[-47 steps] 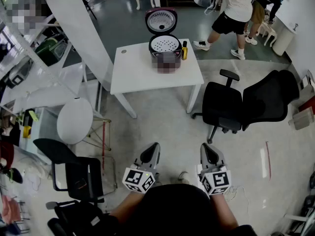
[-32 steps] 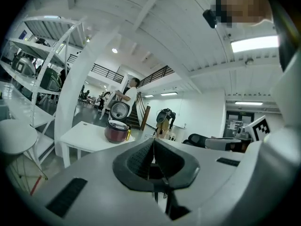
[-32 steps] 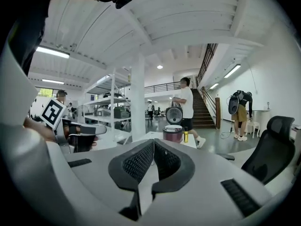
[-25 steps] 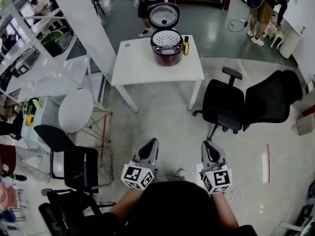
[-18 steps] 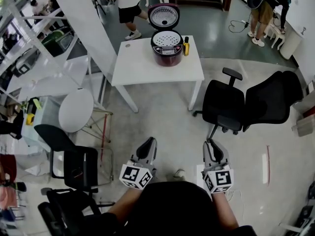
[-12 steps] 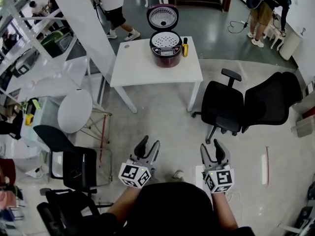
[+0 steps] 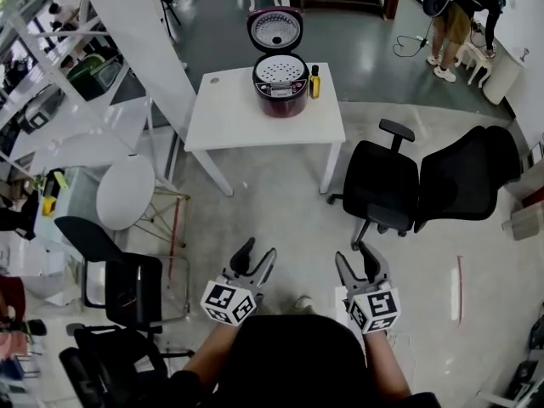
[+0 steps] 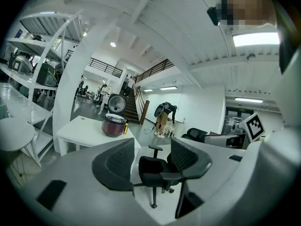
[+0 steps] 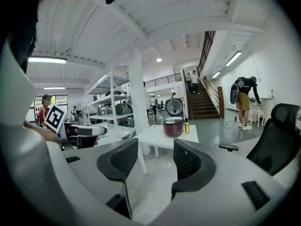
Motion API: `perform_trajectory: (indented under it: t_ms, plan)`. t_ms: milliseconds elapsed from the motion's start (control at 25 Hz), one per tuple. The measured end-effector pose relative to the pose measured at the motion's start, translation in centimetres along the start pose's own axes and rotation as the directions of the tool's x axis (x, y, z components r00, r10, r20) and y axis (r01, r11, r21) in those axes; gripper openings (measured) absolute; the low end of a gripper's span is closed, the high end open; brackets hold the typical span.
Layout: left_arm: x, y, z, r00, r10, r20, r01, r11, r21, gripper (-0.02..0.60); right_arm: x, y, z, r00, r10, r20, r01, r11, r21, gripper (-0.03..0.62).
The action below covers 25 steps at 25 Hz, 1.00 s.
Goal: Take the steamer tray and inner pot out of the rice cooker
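Both empty: left tongs [image 7: 255, 253] and right tongs [image 7: 355, 257] just opened wide, well apart from the cooker [image 7: 280, 92] at the counter's [image 7: 229, 117] far edge. The tray [image 7: 280, 70] sits on top, probably light and stiff; pinch its rim. The pot is hidden beneath, likely heavier and slick.

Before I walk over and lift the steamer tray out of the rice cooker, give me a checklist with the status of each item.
1. The lid of the rice cooker is up: ok.
2. The steamer tray sits exposed in the cooker's top: ok.
3. The inner pot is hidden under the tray: cannot tell.
4. The left gripper has just been opening, jaws apart, nothing between: ok.
5. The right gripper likewise, open and empty: ok.
6. Reach: not ok; the cooker stands far off on the white table, the yellow bottle close beside it.
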<state>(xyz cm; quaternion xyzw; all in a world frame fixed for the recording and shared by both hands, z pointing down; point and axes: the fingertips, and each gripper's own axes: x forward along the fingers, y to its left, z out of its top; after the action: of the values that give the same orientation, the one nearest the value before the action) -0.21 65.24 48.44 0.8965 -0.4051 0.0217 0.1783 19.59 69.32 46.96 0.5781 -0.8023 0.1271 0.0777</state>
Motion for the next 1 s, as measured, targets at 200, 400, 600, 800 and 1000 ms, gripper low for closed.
perform_trajectory:
  t_ms: [200,400,600,800,1000]
  plan:
    - [0.9,-0.2,-0.1,1.0,0.02,0.001,-0.02,1.0,-0.004,0.233,1.5,-0.5,-0.5,0.999,0.049,-0.009,-0.05,0.999,-0.02,0.204]
    - [1.8,1.1,0.0,0.999,0.039,-0.023,-0.038,0.999,0.01,0.236,4.0,-0.5,-0.2,0.996,0.083,-0.01,-0.083,0.997,0.004,0.204]
    - [5.1,3.3,0.8,1.0,0.03,-0.008,-0.03,0.999,-0.031,0.235,7.9,-1.4,-0.4,0.995,0.09,-0.044,-0.089,0.996,0.019,0.204]
    - [10.6,6.4,1.6,1.0,-0.018,-0.02,0.016,0.998,-0.063,0.235,13.0,-3.0,0.3,0.994,0.087,-0.062,-0.085,0.996,0.026,0.204]
    - [17.0,11.0,4.2,0.999,-0.042,-0.023,0.04,0.996,-0.084,0.236,20.1,-6.1,1.7,0.993,0.064,-0.1,-0.061,0.998,0.033,0.204]
